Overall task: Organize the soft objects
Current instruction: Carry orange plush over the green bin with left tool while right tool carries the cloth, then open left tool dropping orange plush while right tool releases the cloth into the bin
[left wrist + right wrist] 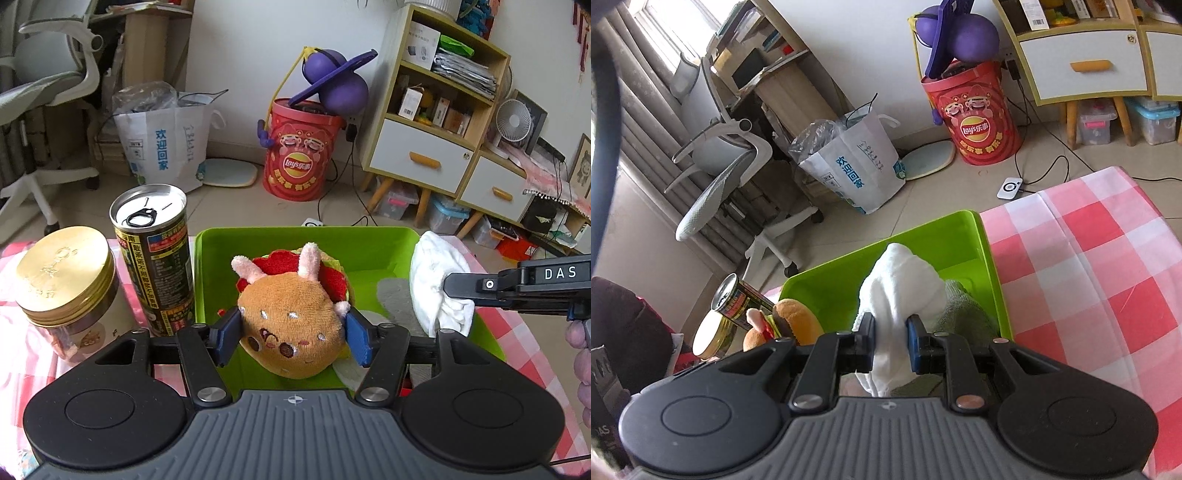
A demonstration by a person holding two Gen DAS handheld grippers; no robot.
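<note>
A burger plush (291, 325) with pink ears sits low in the green bin (295, 232), and the blue pads of my left gripper (291, 336) lie against its two sides. My right gripper (891, 332) is shut on a white cloth (901, 284), which hangs bunched over the right part of the green bin (990, 266). The left wrist view shows that white cloth (436, 280) at the bin's right rim, with the right gripper (461, 286) coming in from the right. A grey towel (964, 314) lies in the bin under the cloth. The burger plush (792, 317) shows at the bin's left.
A tall can (155, 258) and a gold-lidded jar (66, 269) stand just left of the bin. The bin rests on a pink checked tablecloth (1089, 277), which spreads to its right. Beyond the table are a red snack bucket (299, 155), a paper bag (166, 147) and an office chair (727, 177).
</note>
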